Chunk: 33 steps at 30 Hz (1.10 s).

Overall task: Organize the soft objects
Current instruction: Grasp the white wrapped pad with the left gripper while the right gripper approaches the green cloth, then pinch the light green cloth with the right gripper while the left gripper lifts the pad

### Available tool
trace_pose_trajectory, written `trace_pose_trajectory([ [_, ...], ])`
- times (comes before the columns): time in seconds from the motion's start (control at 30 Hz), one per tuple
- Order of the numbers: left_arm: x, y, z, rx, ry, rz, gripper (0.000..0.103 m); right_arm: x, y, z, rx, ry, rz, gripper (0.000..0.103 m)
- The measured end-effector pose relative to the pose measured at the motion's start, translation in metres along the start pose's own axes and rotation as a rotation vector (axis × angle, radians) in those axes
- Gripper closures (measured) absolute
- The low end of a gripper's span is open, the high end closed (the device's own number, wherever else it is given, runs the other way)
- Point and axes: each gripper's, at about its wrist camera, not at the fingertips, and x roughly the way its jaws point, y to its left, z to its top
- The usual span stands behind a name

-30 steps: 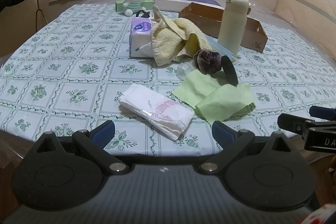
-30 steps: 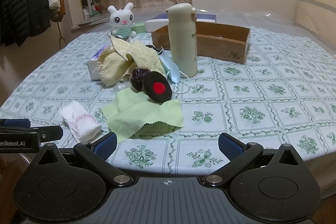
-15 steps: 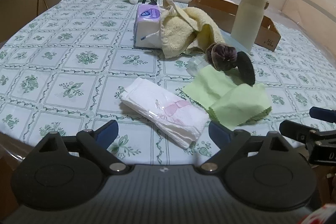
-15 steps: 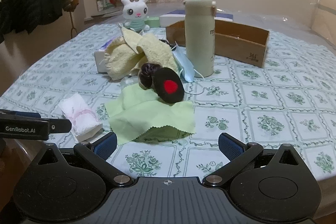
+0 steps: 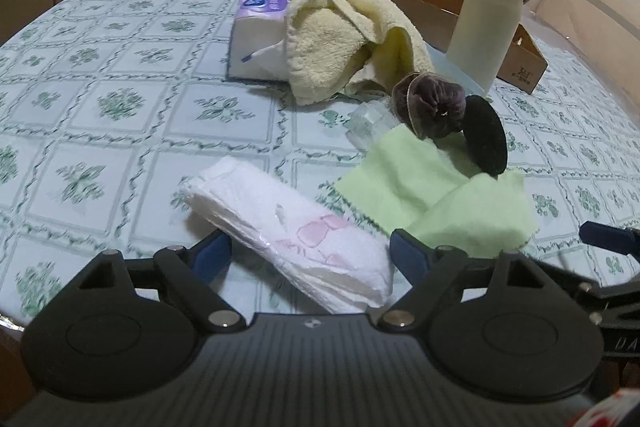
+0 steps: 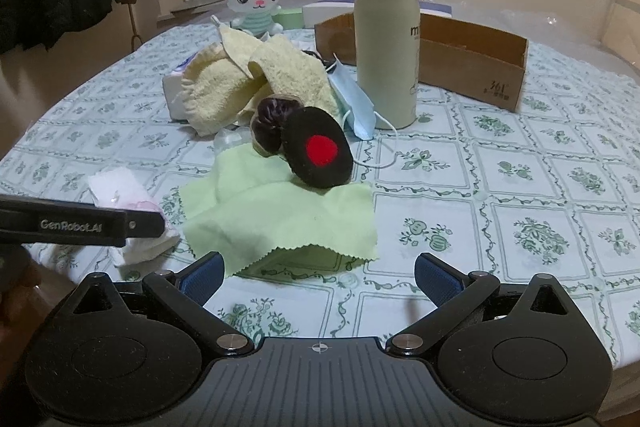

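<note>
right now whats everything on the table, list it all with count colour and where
tissue pack: 1, white with pink print, near edge, between the left gripper's fingers
cloth: 1, light green, crumpled, beside the tissue pack
round pad: 1, black with red dot, propped on the cloth
scrunchie: 1, dark purple, against the round pad
towel: 1, pale yellow, heaped mid-table
tissue box: 1, white and purple, beside the towel
face mask: 1, blue, by the bottle
bottle: 1, cream, upright
cardboard box: 1, brown, behind the bottle
plush rabbit: 1, white, far edge
table: 1, green-patterned cover
left gripper: jaws just closing, not yet pressing
right gripper: open, empty
</note>
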Motion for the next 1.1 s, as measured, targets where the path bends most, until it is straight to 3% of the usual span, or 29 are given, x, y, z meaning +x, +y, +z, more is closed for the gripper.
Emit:
trace_pose_trajectory([
  [0.43, 0.005, 0.009, 0.011, -0.019, 0.012, -0.025, 0.054, 0.013, 0.002, 0.004, -0.009, 0.011, 0.012, 0.004],
  [0.47, 0.004, 0.011, 0.011, -0.022, 0.01, -0.027, 0.059, 0.014, 0.002, 0.004, -0.011, 0.012, 0.015, 0.005],
  [0.53, 0.0, 0.013, 0.012, -0.025, -0.004, -0.027, 0.078, 0.016, 0.004, 0.005, -0.013, 0.013, 0.023, 0.007],
  [0.6, -0.004, 0.016, 0.015, -0.021, -0.015, -0.027, 0.087, 0.018, 0.005, 0.006, -0.018, 0.012, 0.031, 0.007],
  [0.9, -0.013, 0.02, 0.024, 0.014, -0.049, -0.041, 0.092, 0.041, 0.017, 0.017, -0.056, 0.009, 0.048, 0.012],
  [1.0, -0.012, 0.021, 0.025, 0.018, -0.051, -0.046, 0.092, 0.053, 0.022, 0.019, -0.063, 0.025, 0.046, 0.023],
  [1.1, -0.012, 0.022, 0.024, 0.016, -0.049, -0.049, 0.092, 0.061, 0.027, 0.02, -0.074, 0.039, 0.036, 0.044],
])
